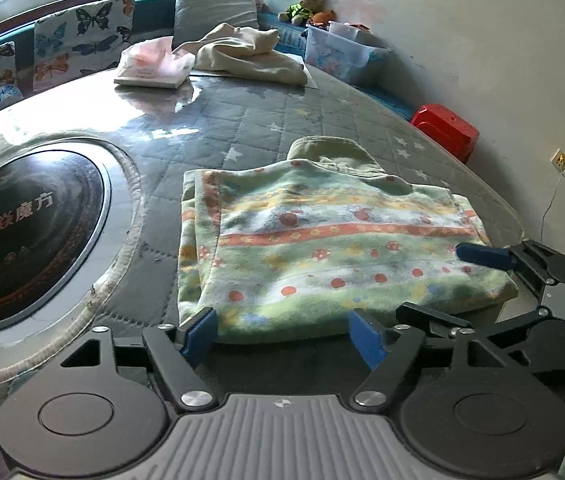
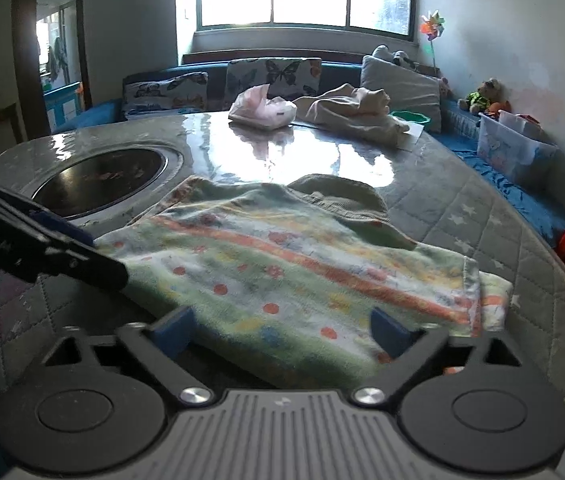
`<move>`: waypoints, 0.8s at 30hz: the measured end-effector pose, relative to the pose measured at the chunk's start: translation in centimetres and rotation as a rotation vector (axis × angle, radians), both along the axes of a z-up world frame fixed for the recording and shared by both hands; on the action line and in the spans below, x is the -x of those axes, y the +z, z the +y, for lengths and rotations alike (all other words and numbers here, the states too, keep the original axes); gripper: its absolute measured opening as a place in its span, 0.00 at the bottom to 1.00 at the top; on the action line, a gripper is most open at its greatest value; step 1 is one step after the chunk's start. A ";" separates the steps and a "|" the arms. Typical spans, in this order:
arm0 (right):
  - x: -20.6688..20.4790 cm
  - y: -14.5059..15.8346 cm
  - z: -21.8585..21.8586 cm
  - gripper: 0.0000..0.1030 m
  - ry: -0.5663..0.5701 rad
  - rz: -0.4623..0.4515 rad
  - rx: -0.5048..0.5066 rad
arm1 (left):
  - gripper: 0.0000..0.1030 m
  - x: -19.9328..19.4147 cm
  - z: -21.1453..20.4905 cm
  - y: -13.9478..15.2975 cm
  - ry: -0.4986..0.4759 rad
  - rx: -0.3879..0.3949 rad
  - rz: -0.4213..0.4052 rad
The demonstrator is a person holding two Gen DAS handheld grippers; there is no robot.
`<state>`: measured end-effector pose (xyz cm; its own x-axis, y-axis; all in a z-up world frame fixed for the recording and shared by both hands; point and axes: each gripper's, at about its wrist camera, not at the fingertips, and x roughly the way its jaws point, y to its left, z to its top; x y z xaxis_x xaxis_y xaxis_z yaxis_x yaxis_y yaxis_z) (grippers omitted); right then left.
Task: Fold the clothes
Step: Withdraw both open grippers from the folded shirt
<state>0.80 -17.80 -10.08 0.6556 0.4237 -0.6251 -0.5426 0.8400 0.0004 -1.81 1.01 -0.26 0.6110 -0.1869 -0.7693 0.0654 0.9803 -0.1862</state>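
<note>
Both my jaws are spread wide, nothing clamped. My left gripper sits at the near edge of the folded garment; my right gripper at the same cloth's near edge w/ pads either side. Garment lies flat on the quilted table, beside the round cooktop. Beige cloth & tissue pack at far end.

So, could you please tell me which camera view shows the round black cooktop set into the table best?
The left wrist view: the cooktop fills its left side, close enough to show the printed lettering. In the right wrist view the cooktop is farther off, dark and glare-streaked, with its near edge cut by the left gripper.
</note>
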 end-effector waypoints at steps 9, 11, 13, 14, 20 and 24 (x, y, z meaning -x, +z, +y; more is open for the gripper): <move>-0.5 0.4 0.1 1.00 -0.018 -0.009 -0.001 | 0.94 0.4 0.6 -0.3 0.046 -0.027 0.007; -0.7 0.5 0.2 1.00 -0.019 -0.009 -0.001 | 0.96 0.4 0.9 -0.4 0.063 -0.030 0.011; -1.0 0.6 0.3 1.00 -0.014 -0.012 -0.004 | 0.97 0.4 1.2 -0.4 0.076 -0.039 0.009; -1.2 0.7 0.4 1.00 -0.012 -0.016 -0.004 | 0.98 0.4 1.3 -0.4 0.082 -0.044 0.008; -2.4 1.3 1.0 1.00 -0.021 -0.020 -0.041 | 0.99 0.3 1.6 -0.5 0.109 -0.068 0.008; -2.7 1.2 1.0 1.00 -0.046 -0.024 -0.054 | 1.00 0.1 0.9 -0.5 0.098 -0.078 0.007</move>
